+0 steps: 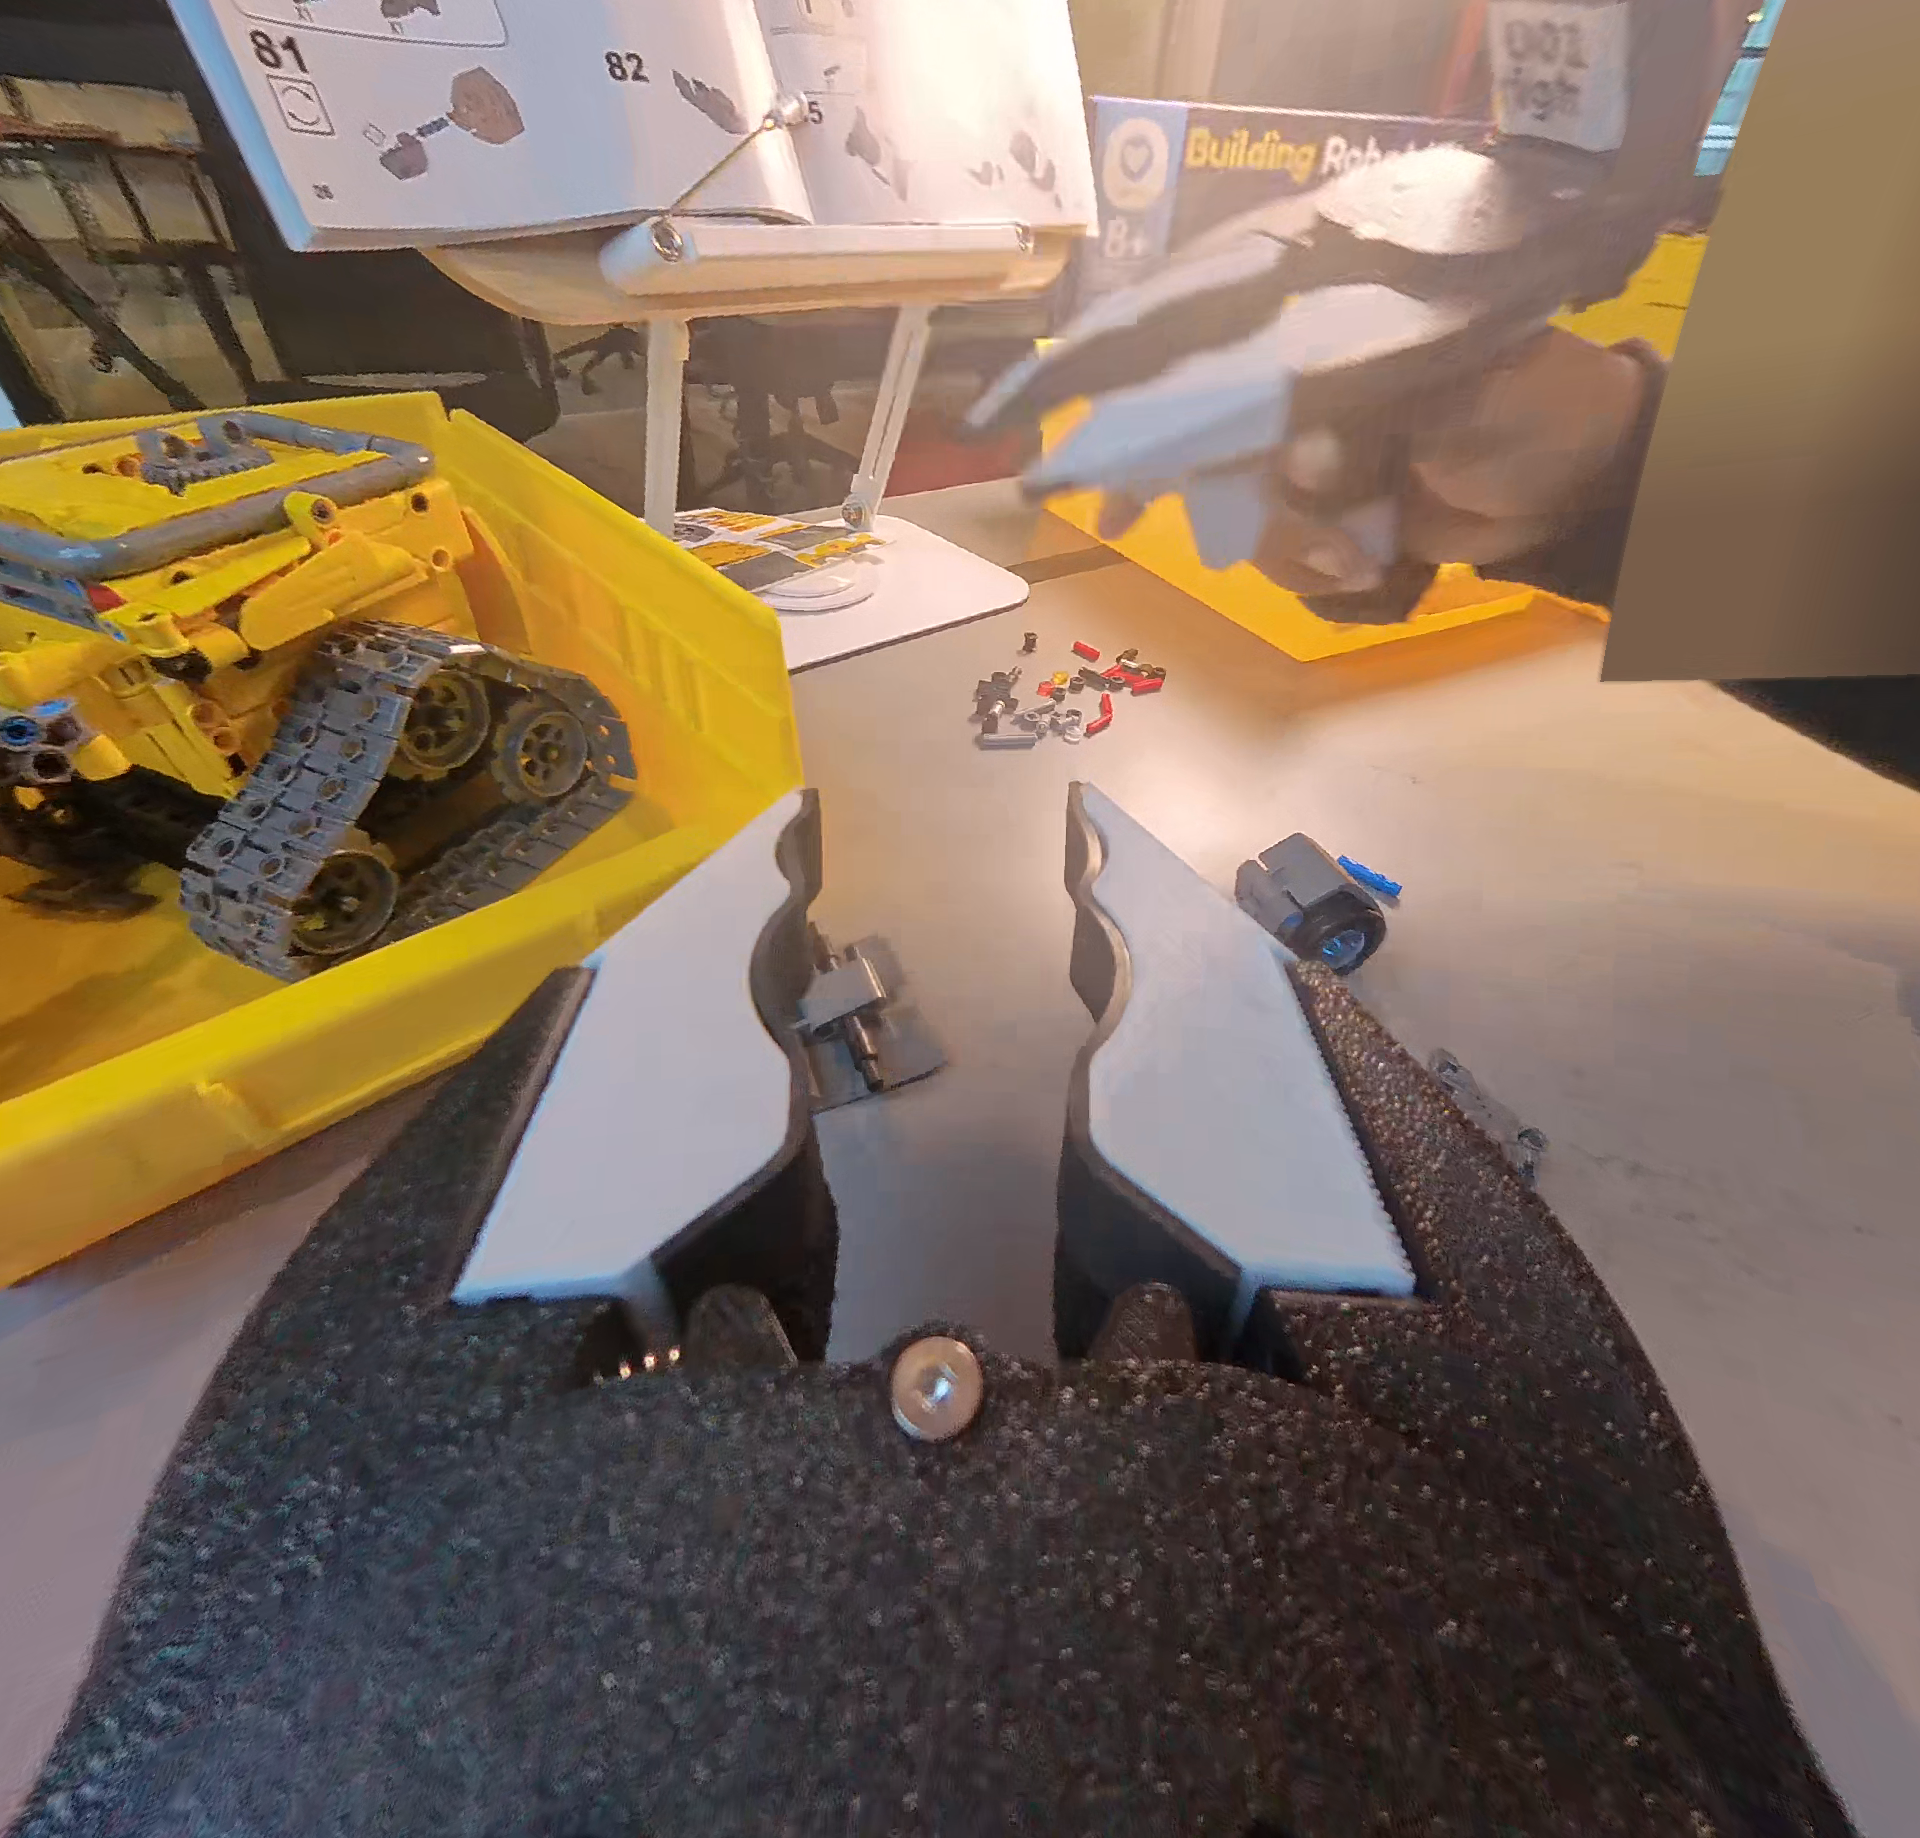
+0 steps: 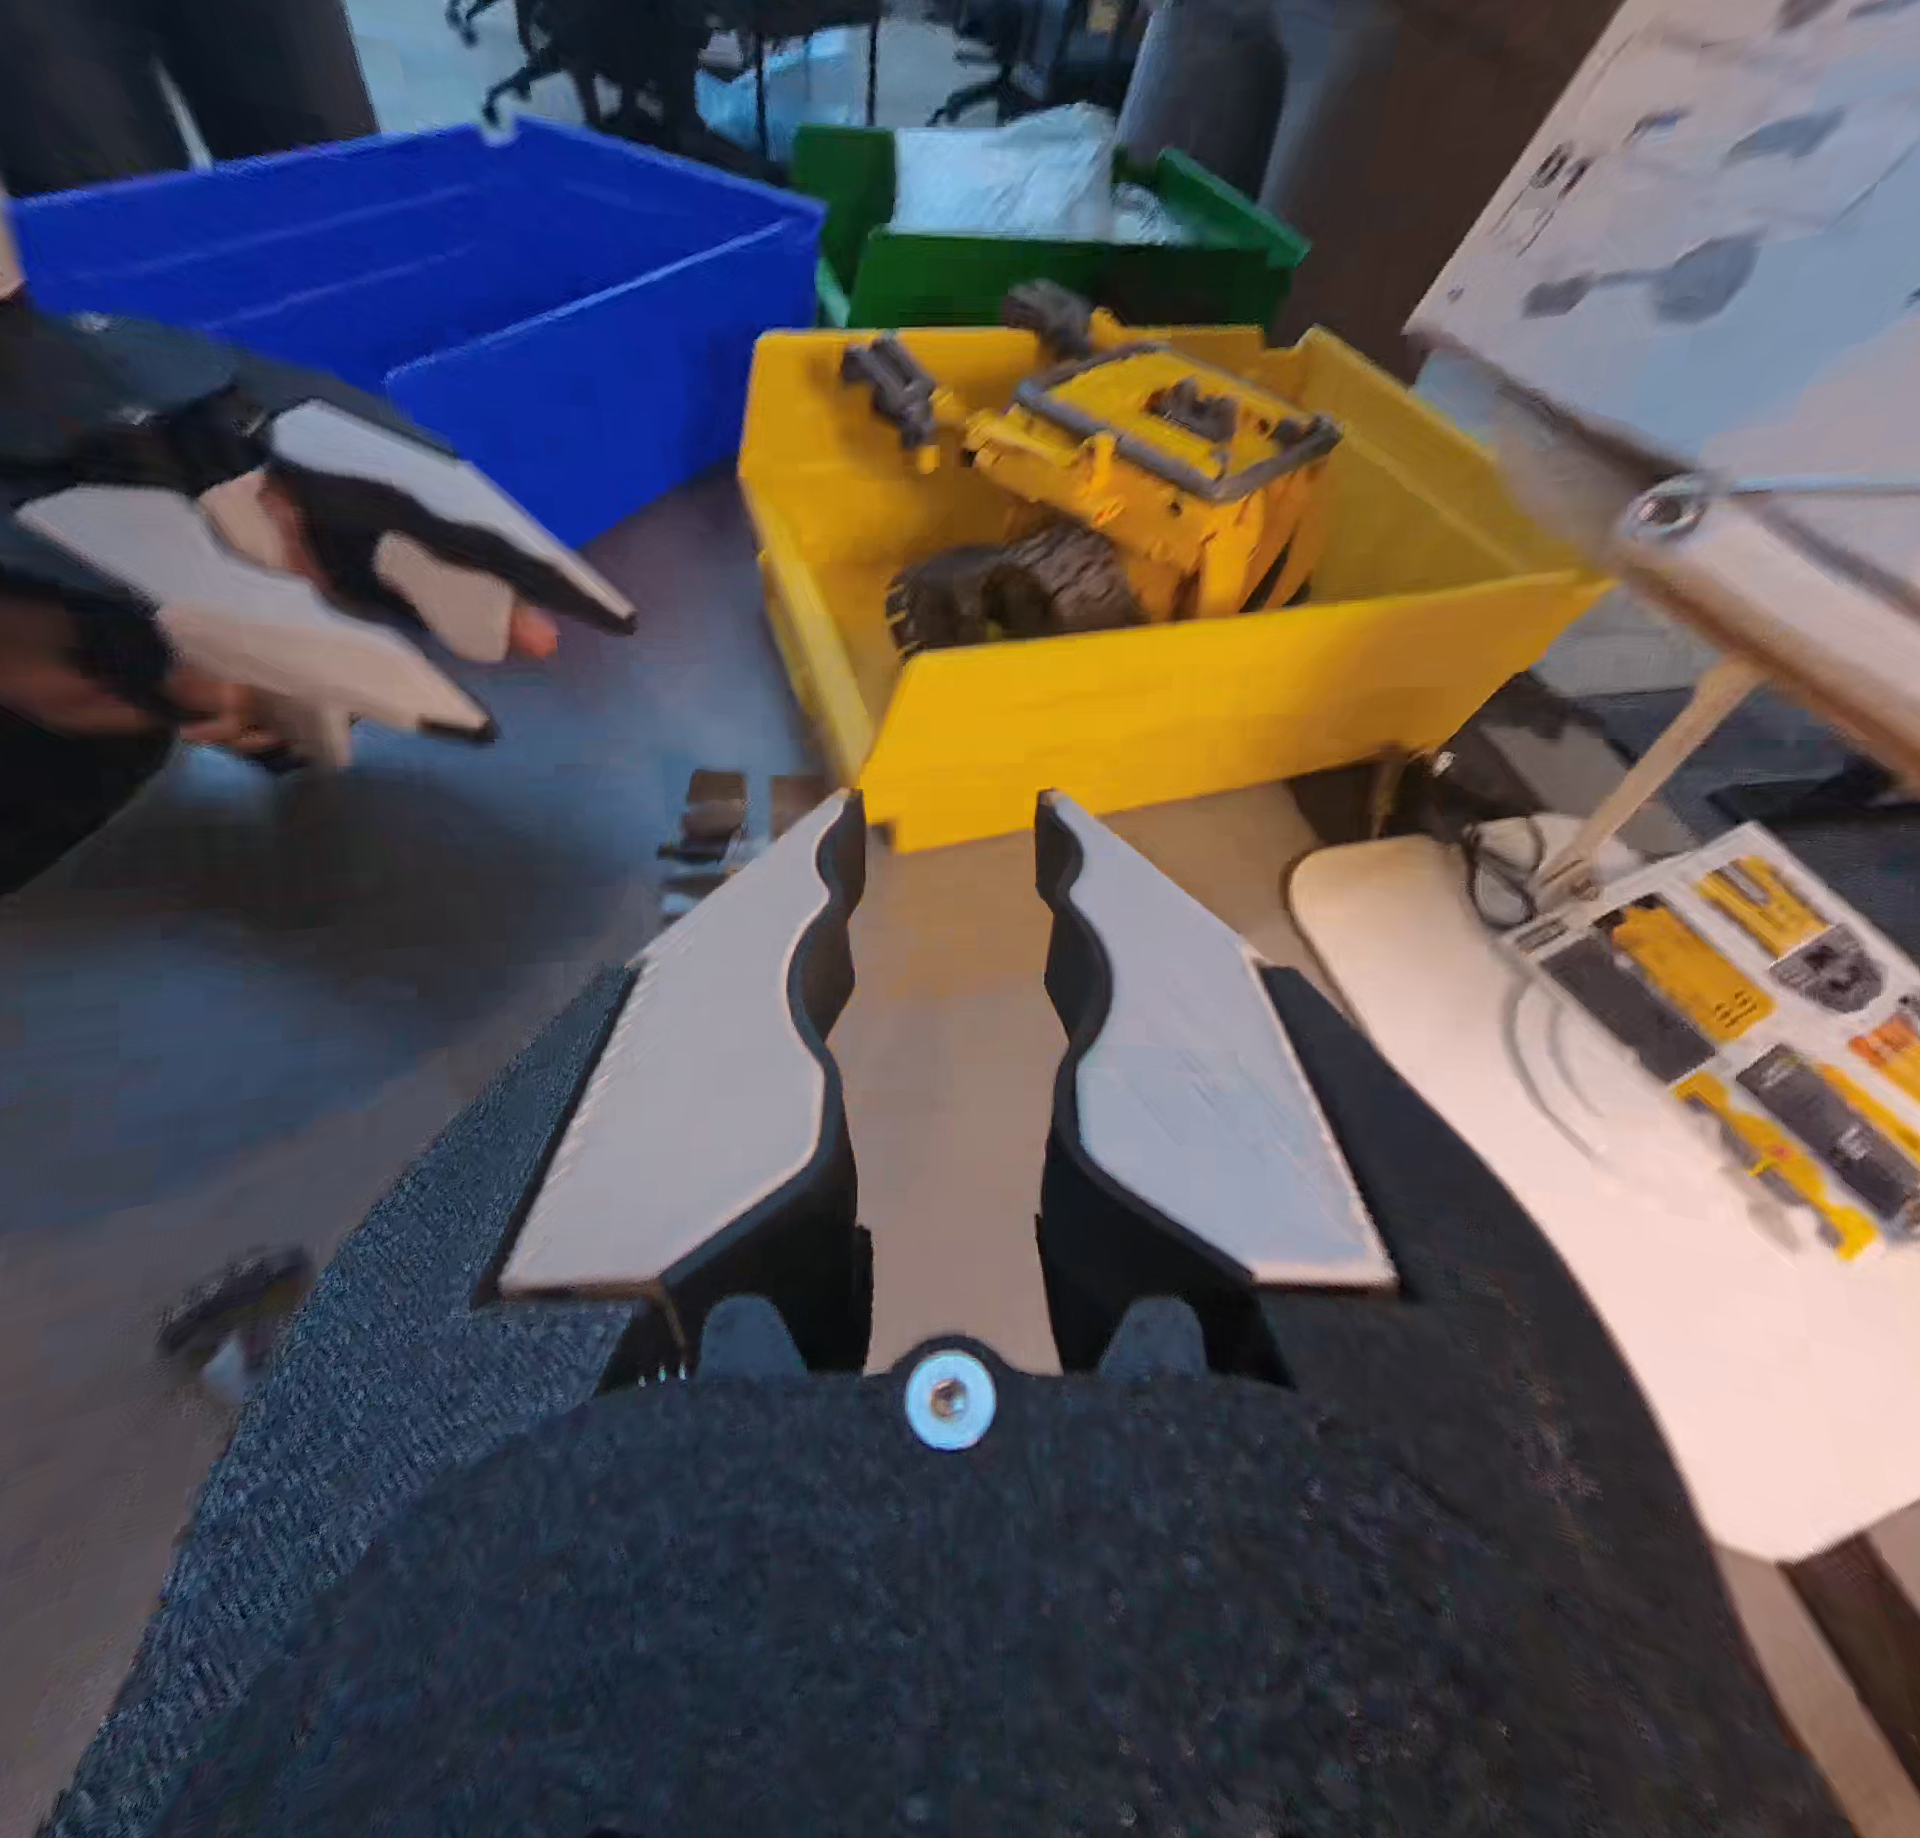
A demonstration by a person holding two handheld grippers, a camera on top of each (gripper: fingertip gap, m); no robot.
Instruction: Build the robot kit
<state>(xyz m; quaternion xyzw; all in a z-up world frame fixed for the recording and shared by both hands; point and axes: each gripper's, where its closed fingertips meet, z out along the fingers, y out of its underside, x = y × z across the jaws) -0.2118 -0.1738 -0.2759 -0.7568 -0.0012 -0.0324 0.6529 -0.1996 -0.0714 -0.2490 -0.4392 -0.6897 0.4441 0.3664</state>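
In the left wrist view the left gripper fills the lower frame, level over a grey table, its fingers apart with nothing between them. A small grey brick piece lies on the table just inside the left finger; whether they touch cannot be told. The yellow bin presses in at left, its corner just beside the left fingertip, holding a yellow tracked toy vehicle. Open table stretches right and ahead, broken only by a dark wheel piece near the right finger and a scatter of tiny parts farther off. At upper centre an instruction booklet sits on a white stand. The right gripper, blurred, hangs at upper right above the table, held by a hand. In the right wrist view its fingers are parted and empty, tips near the bin's front wall, bare table between them. A blue bin and green bin stand behind.
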